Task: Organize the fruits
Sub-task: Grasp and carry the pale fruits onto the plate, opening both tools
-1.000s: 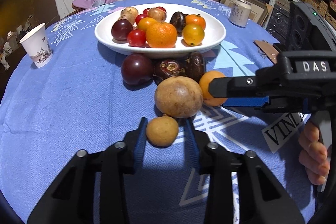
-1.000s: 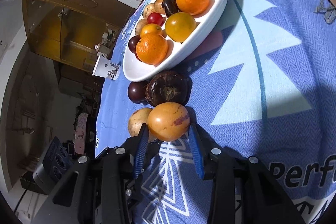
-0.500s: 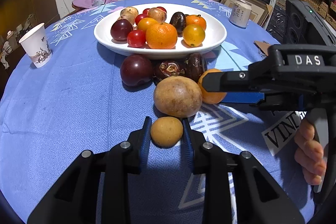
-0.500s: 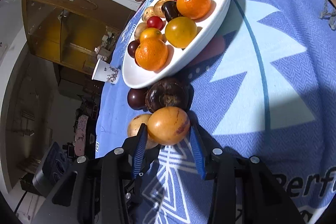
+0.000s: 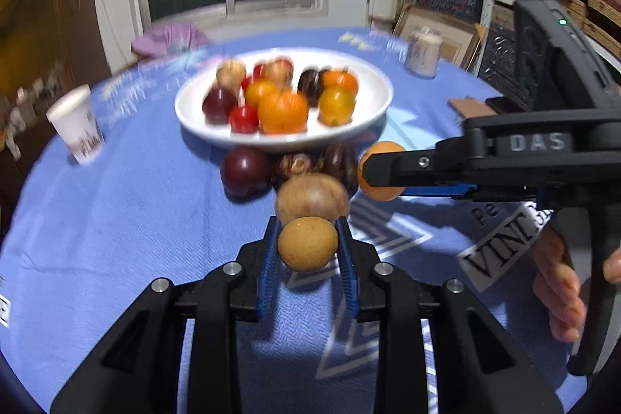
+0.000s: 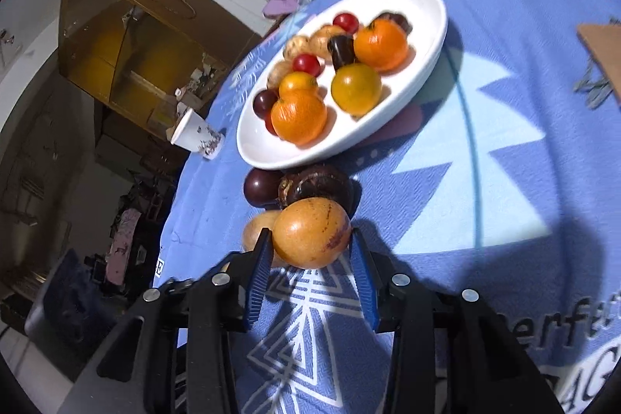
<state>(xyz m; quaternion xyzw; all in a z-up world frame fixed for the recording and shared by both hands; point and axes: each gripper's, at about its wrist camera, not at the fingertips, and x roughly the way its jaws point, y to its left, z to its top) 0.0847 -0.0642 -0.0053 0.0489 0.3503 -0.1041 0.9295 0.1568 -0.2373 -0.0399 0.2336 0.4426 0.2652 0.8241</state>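
On the far left of my left wrist view a paper cup (image 5: 75,125) stands on the blue cloth (image 5: 116,220) that covers the desk. To its right, further off, the white bowl (image 5: 372,80) holds oranges, red tomatoes, dark plums and pale brown fruits, all blurred. Just near of the bowl, on the cloth, lie a red plum (image 5: 245,170), two dark fruits (image 5: 299,163) touching each other, and a larger brown fruit (image 5: 312,196) in front of them. My left gripper (image 5: 307,251) is clamped on a small tan fruit (image 5: 307,243), blue pads pressing both its sides; the fruit's underside shows cloth beneath it, though I cannot tell for sure that it is clear of the desk. Right of that, my right gripper (image 5: 382,171) reaches in from the side, a hand (image 5: 559,293) on its handle. A can (image 5: 423,53) stands on the far right of the desk.

In the right wrist view, that gripper (image 6: 311,251) is clamped on an orange fruit (image 6: 311,231) with dark speckles, pads tight on its left and right. Beyond it sit the dark fruit (image 6: 316,185) and plum (image 6: 260,187), then the bowl (image 6: 427,37).
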